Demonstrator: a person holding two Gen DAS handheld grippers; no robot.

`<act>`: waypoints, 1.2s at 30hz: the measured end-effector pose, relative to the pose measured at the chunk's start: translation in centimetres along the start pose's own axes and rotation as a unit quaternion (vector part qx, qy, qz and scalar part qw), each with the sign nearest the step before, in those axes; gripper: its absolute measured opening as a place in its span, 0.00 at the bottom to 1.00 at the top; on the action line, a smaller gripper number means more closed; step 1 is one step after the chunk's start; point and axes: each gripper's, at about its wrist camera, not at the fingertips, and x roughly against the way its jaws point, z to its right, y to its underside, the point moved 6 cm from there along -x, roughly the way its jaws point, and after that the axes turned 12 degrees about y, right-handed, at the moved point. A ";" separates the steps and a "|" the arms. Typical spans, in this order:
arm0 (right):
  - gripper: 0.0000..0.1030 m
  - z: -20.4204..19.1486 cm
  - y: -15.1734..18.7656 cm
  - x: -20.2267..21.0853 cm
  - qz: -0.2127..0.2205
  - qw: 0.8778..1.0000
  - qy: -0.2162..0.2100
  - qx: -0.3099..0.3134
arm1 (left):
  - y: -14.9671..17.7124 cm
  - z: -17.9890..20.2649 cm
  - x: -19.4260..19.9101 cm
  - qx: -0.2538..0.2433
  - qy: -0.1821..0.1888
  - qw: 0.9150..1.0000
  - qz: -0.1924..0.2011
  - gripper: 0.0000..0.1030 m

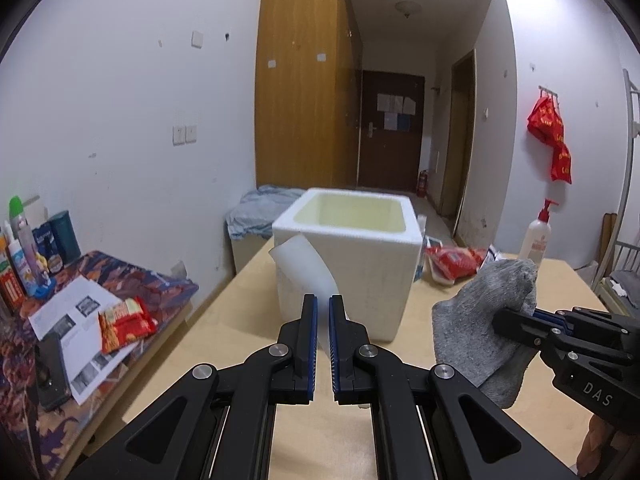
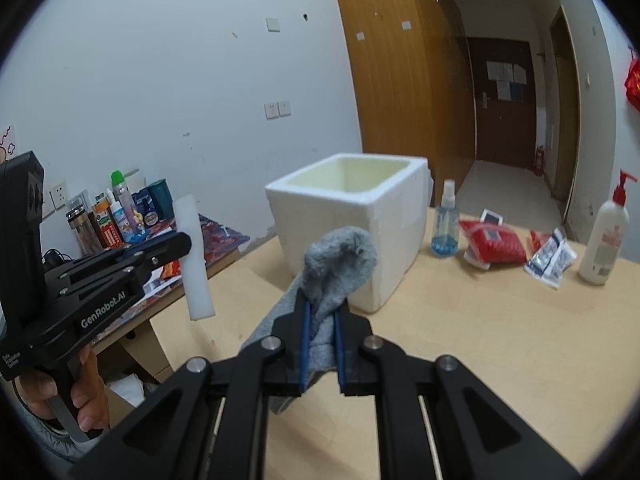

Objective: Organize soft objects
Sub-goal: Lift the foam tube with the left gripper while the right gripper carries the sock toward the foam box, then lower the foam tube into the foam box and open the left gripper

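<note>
A white foam strip point(image 1: 306, 266) was gripped by the left claw point(image 1: 323, 320), its blue-padded fingers point(image 1: 314, 344) closed to a narrow gap on the strip's lower end. In the left wrist view the strip rose out of the claw and leaned to the left, in front of the near face of the white foam box point(image 1: 376, 276). In the right wrist view the same strip point(image 2: 195, 256) hung roughly upright from the left claw point(image 2: 176, 246), held above the tabletop's left edge and apart from the box.

A grey sock point(image 2: 332, 280) was clamped by the right claw point(image 2: 321, 320), bunched between the two pads with its rounded end standing above the fingertips and its remainder draped down the left side. In the left wrist view the sock point(image 1: 484, 320) was seen well off the tabletop point(image 1: 224, 320), to the right of the box and not touching it; the right claw point(image 1: 520, 316) entered from the right edge.

The box point(image 2: 360, 220) stood open-topped on the light wooden tabletop point(image 2: 500, 340); its interior appeared pale yellow, and the floor of it could not be seen. Behind and right of the box were recorded a blue spray bottle point(image 2: 445, 220), a red packet point(image 2: 496, 242), a blue-white sachet point(image 2: 550, 258) and a white pump bottle point(image 2: 606, 232), all standing or lying on the tabletop, well apart from both claws.
</note>
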 end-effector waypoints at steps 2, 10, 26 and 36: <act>0.13 0.0 -0.9 0.4 0.008 1.000 0.002 0.003 | -0.6 0.1 0.1 -0.002 0.006 1.000 0.003 0.05; 0.13 0.0 -3.5 1.1 0.037 0.999 0.006 0.009 | -2.4 -0.3 0.0 -0.004 0.009 1.000 0.011 0.05; 0.13 1.6 -6.7 -0.4 0.045 0.999 0.017 0.008 | -5.7 -0.4 -2.1 -0.014 0.021 1.000 0.019 0.05; 0.13 1.9 -8.5 -1.7 0.046 0.999 0.019 0.019 | -7.5 -0.3 -4.2 -0.015 0.032 0.999 0.017 0.05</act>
